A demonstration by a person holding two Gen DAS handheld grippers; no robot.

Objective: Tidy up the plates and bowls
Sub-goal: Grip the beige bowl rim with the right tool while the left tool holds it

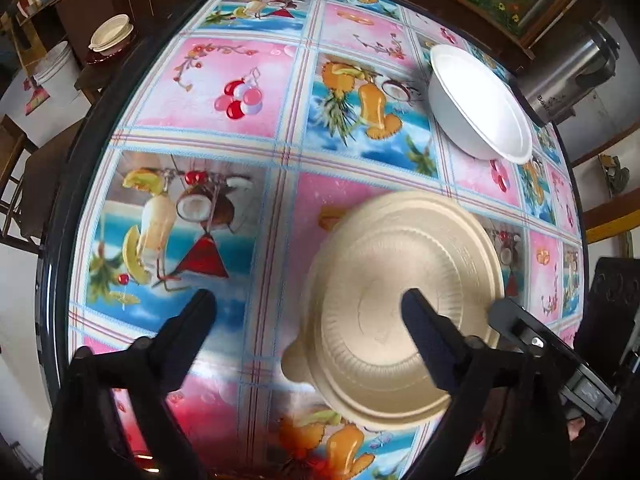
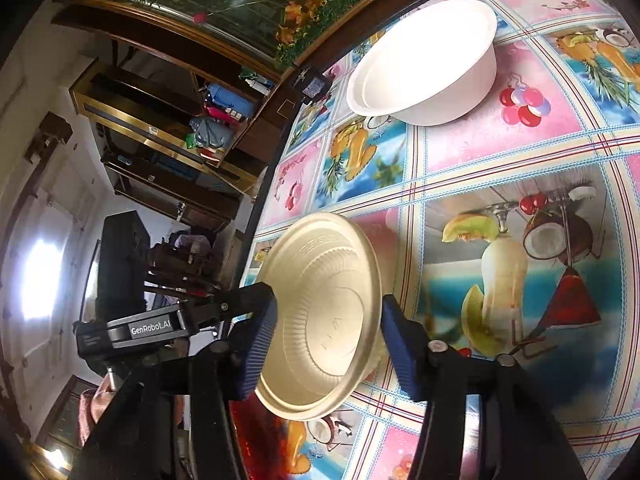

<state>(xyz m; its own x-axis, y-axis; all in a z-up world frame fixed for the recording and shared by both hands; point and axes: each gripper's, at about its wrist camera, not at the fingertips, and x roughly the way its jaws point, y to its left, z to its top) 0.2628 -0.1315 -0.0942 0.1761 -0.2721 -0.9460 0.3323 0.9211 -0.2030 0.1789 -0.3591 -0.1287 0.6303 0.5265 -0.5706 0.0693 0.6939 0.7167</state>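
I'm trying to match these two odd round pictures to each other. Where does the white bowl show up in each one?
Left wrist view: the white bowl sits upper right, near the table's far edge.
Right wrist view: the white bowl sits at the top, right of centre.
Shared landmark: the beige bowl, low in both pictures, on the fruit-print tablecloth.

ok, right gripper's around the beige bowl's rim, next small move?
Probably finish closing the right gripper on the beige bowl: its rim sits between the pads, tilted, with a gap at the right pad. The left gripper is open, holding nothing. Then carry it toward the white bowl.
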